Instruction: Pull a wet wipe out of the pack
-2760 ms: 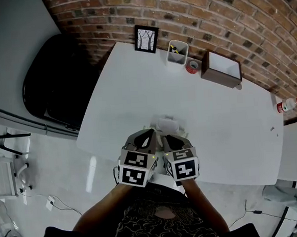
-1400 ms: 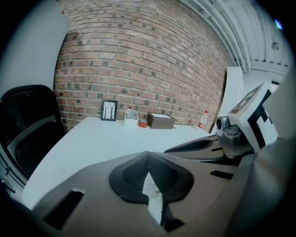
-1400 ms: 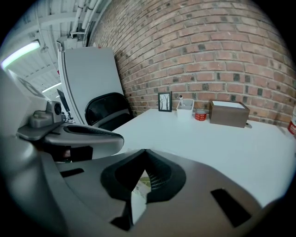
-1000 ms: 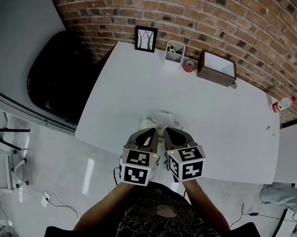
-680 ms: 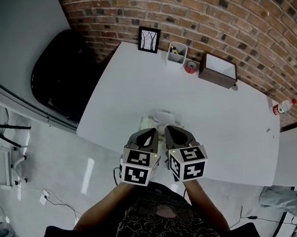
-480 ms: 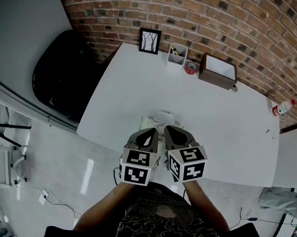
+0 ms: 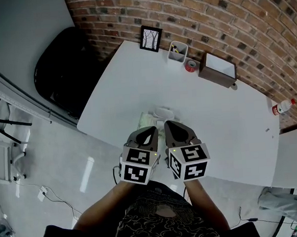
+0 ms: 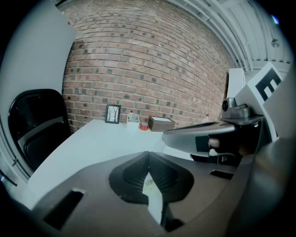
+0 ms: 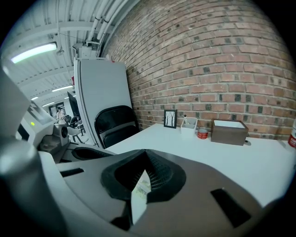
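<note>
The head view is showing what the gripper views cannot: the wet wipe pack [image 7: 156, 116] is lying flat on the white table [image 7: 135, 75] close to its near edge. The left gripper [image 7: 148, 134] and the right gripper [image 7: 170, 125] are hanging side by side just on the person's side of it, tips pointing toward it. From above the pack is looking pale, whitish with a faint green tint. A raised white patch is sitting on its top, and I cannot tell whether that is a lid or a wipe.

The gripper views are giving the jaws instead. The left gripper [image 8: 148, 154] is pressing its jaws together at the tips, pinching nothing, and a sliver of greenish print is showing through the slit behind them. The right gripper [image 9: 146, 166] is closed tip to tip as well, with a similar printed sliver in its slit. These views are also showing a picture frame [image 9: 170, 118], white cup [image 9: 188, 125], red tape roll [image 9: 202, 134] and brown box [image 9: 229, 131] standing in a row
</note>
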A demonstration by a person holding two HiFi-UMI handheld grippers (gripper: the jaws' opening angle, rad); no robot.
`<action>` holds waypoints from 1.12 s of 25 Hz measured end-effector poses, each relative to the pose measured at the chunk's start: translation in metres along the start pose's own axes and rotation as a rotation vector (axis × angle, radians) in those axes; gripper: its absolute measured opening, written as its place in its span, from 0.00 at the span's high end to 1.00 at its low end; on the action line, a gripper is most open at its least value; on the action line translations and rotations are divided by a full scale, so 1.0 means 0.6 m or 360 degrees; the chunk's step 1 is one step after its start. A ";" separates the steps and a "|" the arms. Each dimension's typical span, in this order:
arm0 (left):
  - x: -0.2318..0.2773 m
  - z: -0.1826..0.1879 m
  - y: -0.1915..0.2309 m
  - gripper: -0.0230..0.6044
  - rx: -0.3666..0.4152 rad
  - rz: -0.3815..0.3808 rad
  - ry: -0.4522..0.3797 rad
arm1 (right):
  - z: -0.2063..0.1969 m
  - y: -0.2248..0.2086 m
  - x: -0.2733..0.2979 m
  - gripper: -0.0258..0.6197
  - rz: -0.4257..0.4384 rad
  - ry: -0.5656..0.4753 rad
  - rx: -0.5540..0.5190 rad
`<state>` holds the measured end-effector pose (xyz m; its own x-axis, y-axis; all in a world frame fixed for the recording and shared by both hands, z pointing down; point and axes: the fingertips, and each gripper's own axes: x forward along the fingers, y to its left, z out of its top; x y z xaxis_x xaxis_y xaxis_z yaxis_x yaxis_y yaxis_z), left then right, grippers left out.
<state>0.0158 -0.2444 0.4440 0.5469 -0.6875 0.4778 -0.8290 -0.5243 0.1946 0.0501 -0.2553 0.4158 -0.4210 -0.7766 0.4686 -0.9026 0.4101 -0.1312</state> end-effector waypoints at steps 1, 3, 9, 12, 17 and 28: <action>-0.003 -0.002 -0.001 0.94 -0.0002 0.0005 -0.0002 | 0.001 0.002 -0.003 0.94 0.0002 -0.0008 -0.0002; -0.009 -0.005 -0.002 0.94 -0.0008 0.0014 -0.0007 | 0.005 0.006 -0.010 0.94 0.0007 -0.0027 -0.0006; -0.024 -0.005 -0.006 0.94 -0.0011 0.0034 -0.0031 | 0.016 0.016 -0.024 0.94 0.0029 -0.0063 -0.0018; -0.031 -0.003 -0.009 0.94 -0.0012 0.0041 -0.0043 | 0.020 0.022 -0.033 0.94 0.0036 -0.0080 -0.0029; -0.044 -0.001 -0.018 0.94 -0.0012 0.0049 -0.0077 | 0.019 0.029 -0.049 0.94 0.0043 -0.0100 -0.0039; -0.069 -0.006 -0.045 0.94 -0.0013 0.0065 -0.0112 | 0.020 0.040 -0.089 0.94 0.0082 -0.0161 -0.0041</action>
<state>0.0151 -0.2004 0.4220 0.5192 -0.7422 0.4239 -0.8516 -0.4911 0.1831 0.0499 -0.2099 0.3771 -0.4751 -0.7979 0.3710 -0.8773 0.4621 -0.1296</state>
